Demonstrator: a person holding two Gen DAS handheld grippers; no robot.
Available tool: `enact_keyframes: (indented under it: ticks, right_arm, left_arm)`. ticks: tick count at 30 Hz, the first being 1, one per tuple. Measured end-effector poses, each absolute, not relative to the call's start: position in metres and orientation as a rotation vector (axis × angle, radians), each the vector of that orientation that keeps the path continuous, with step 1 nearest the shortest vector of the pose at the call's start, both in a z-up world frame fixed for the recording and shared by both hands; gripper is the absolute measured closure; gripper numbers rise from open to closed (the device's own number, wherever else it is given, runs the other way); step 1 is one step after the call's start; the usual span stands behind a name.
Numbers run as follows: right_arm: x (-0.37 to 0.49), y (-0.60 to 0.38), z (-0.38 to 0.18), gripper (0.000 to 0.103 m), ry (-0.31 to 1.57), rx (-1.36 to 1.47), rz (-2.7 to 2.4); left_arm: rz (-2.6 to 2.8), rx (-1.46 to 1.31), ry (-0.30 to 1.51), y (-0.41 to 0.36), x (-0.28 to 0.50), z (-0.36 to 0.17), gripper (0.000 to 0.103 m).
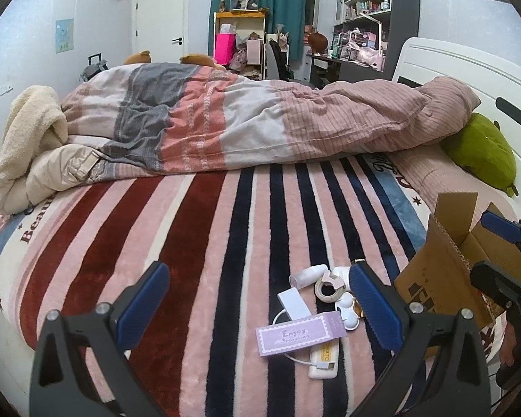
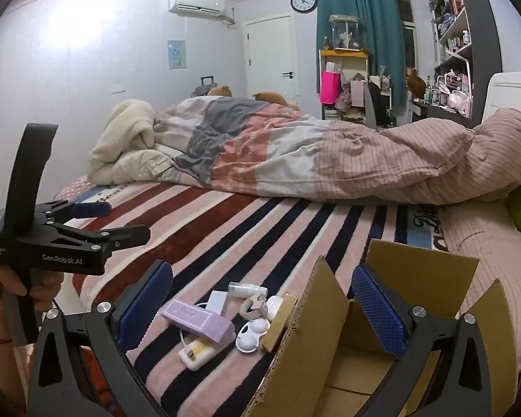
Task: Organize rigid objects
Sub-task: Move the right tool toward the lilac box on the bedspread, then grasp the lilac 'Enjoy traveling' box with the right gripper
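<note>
Small rigid items lie in a cluster on the striped bed: a purple box (image 1: 300, 335) (image 2: 199, 319), a white adapter with cable (image 1: 324, 361) (image 2: 196, 351), a tape dispenser (image 1: 328, 285) (image 2: 255, 307), a white lens case (image 1: 347, 312) (image 2: 251, 335) and a small white bottle (image 1: 307, 276) (image 2: 246, 290). An open cardboard box (image 1: 441, 271) (image 2: 316, 333) stands right of them. My left gripper (image 1: 260, 305) is open and empty, the cluster near its right finger. My right gripper (image 2: 262, 307) is open and empty, straddling the box's left flap; it also shows in the left wrist view (image 1: 496, 243). The left gripper shows in the right wrist view (image 2: 100, 219).
A rumpled duvet (image 1: 260, 121) (image 2: 312, 153) lies across the far half of the bed. A green plush (image 1: 482, 149) sits by the white headboard (image 1: 469, 66). Striped blanket (image 1: 156, 243) stretches left of the items. Shelves and a desk stand beyond.
</note>
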State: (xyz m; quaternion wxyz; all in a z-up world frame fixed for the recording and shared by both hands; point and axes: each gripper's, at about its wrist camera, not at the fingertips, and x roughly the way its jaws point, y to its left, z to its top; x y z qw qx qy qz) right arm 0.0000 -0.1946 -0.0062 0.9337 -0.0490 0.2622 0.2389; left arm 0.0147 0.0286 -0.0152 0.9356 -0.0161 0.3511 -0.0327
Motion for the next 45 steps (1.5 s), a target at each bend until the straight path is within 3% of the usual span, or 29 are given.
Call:
enact_keyframes:
  ticks: [45]
  right_arm:
    - [-0.008, -0.186, -0.009, 0.000, 0.545, -0.157, 0.490]
  left_arm:
    - [-0.103, -0.027, 0.717, 0.031, 0.012, -0.012, 0.001]
